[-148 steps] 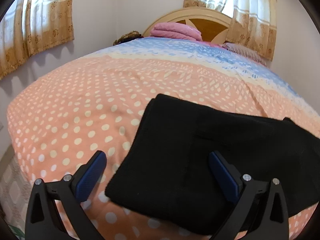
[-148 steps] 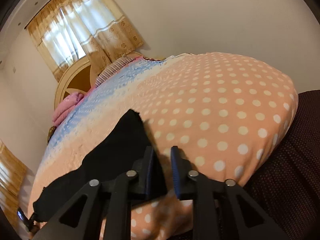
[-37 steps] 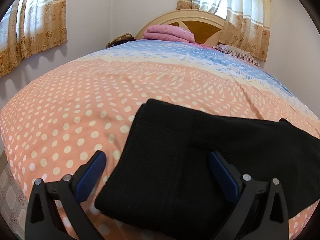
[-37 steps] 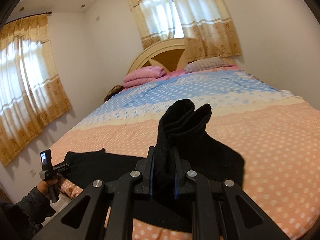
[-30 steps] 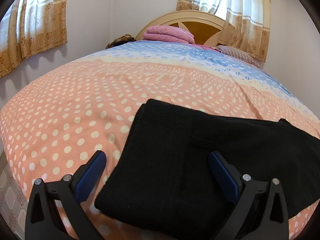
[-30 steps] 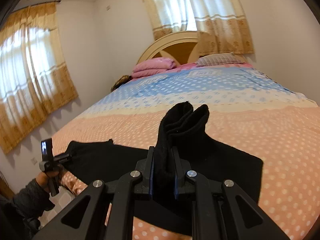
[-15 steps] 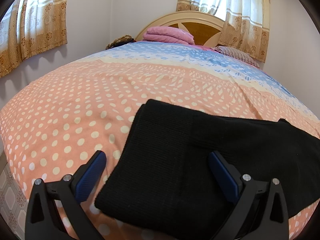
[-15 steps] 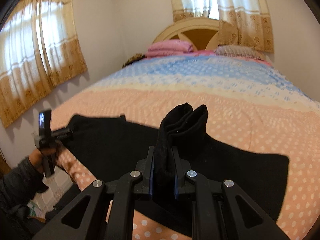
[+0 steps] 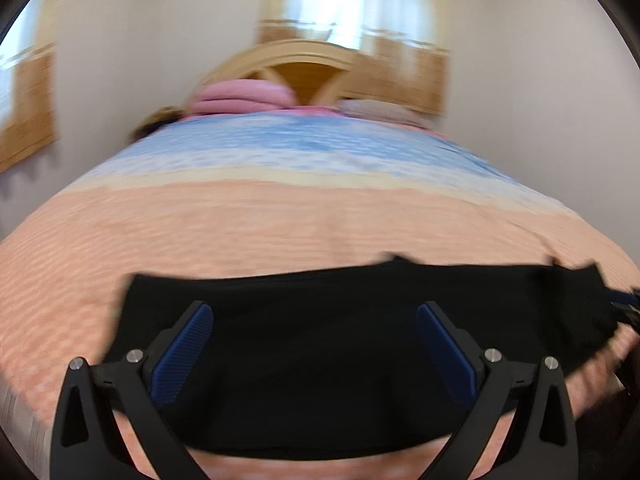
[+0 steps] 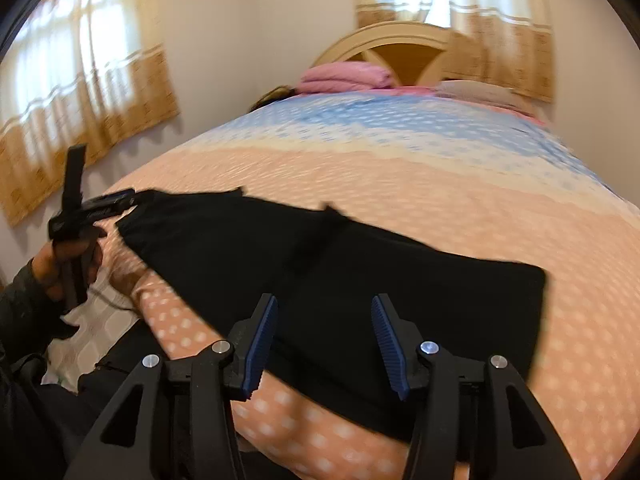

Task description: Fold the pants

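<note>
Black pants (image 9: pixel 320 352) lie flat across the near part of the bed, folded over on themselves; they also show in the right wrist view (image 10: pixel 360 272). My left gripper (image 9: pixel 314 344) is open and empty just above the pants' left part; in the right wrist view it (image 10: pixel 120 202) sits at the pants' far left end. My right gripper (image 10: pixel 324 334) is open and empty, low over the pants' near edge. The left wrist view is blurred.
The bed has a peach polka-dot and blue cover (image 10: pixel 460 168). Pink folded bedding (image 10: pixel 346 76) and a pillow (image 10: pixel 476 94) lie by the wooden headboard (image 10: pixel 400 46). Curtained windows (image 10: pixel 80 80) line the walls. The bed's near edge drops off below my grippers.
My right gripper has opened and let go of the pants end, which now lies flat on the pants. My left gripper has swung right over the pants.
</note>
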`<state>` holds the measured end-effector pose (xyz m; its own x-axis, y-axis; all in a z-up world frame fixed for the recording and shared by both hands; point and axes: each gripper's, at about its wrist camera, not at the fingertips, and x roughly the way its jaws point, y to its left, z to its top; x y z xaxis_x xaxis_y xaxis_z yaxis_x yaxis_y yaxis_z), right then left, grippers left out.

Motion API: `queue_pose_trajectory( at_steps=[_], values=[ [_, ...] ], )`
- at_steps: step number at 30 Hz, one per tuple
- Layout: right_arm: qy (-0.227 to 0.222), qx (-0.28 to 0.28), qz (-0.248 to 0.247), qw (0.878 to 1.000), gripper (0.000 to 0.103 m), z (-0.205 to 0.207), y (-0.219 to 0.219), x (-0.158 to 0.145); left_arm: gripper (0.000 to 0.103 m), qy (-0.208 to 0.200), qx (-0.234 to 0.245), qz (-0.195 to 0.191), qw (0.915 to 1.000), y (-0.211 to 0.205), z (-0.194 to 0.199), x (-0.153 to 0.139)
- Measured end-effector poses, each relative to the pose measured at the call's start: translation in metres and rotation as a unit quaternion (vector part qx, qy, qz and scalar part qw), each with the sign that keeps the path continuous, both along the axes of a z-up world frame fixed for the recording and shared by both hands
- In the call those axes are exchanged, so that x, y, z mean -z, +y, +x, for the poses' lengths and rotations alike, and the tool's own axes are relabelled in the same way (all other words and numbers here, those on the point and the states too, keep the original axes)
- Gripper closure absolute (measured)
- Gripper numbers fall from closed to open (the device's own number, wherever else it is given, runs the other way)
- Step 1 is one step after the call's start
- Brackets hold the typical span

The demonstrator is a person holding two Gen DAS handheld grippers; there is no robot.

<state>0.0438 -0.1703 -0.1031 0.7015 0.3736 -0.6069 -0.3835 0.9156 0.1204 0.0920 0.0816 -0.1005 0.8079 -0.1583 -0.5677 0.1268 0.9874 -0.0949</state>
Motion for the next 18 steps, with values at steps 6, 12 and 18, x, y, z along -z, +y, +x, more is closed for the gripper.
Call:
queue_pose_trajectory(
  at_steps=[6,12,18],
  values=[
    [0.004,0.088,0.051,0.995,0.051,-0.013,-0.062,0.009,0.0,0.027,0.129,-0.003,0.9913,-0.107,0.015,-0.006],
    [0.005,0.149,0.094,0.984,0.051,-0.007,-0.099,0.014,0.0,0.039,0.197,0.046,0.9786,-0.182,0.029,0.002],
    [0.015,0.171,0.104,0.98,0.05,-0.006,-0.107,0.023,0.003,0.08,0.218,0.018,0.9726,-0.2,0.037,0.016]
  ],
)
